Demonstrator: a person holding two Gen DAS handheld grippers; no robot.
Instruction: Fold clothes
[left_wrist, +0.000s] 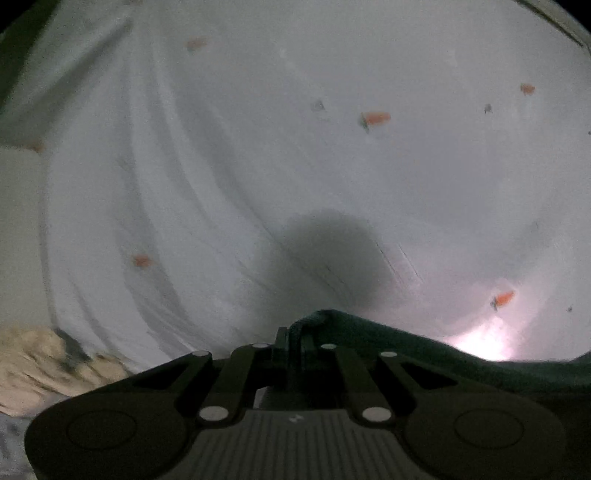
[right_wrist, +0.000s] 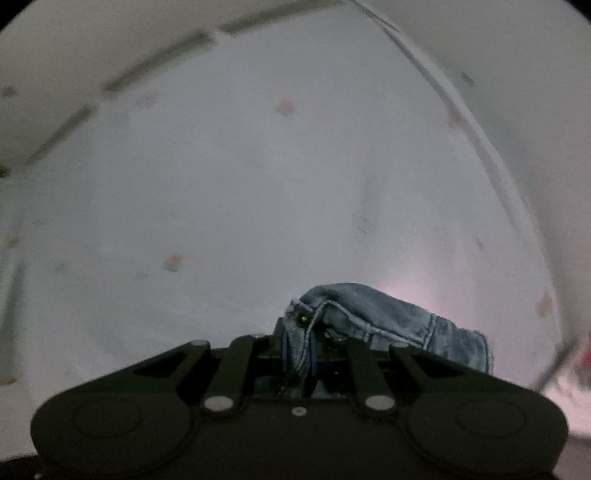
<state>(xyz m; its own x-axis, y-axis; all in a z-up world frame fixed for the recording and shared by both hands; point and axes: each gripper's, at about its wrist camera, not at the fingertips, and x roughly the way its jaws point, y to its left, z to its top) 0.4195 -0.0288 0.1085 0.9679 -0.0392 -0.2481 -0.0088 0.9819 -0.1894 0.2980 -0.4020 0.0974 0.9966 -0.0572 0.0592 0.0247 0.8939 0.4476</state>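
Left gripper (left_wrist: 291, 339) clenched on dark green cloth (left_wrist: 461, 358); right gripper (right_wrist: 299, 332) grasping blue denim garment (right_wrist: 388, 317) by waistband; white printed sheet (left_wrist: 295, 166) beneath.

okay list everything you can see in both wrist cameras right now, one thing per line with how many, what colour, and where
bed sheet: one, white with small orange carrot prints, fills both views.
beige cloth: one, crumpled, lower left of the left wrist view.
dark green garment: one, edge clamped in the left gripper, trailing right.
jeans: one, light blue denim, waistband with a metal rivet clamped in the right gripper.
left gripper: one, black, shut on the dark green garment.
right gripper: one, black, shut on the jeans.
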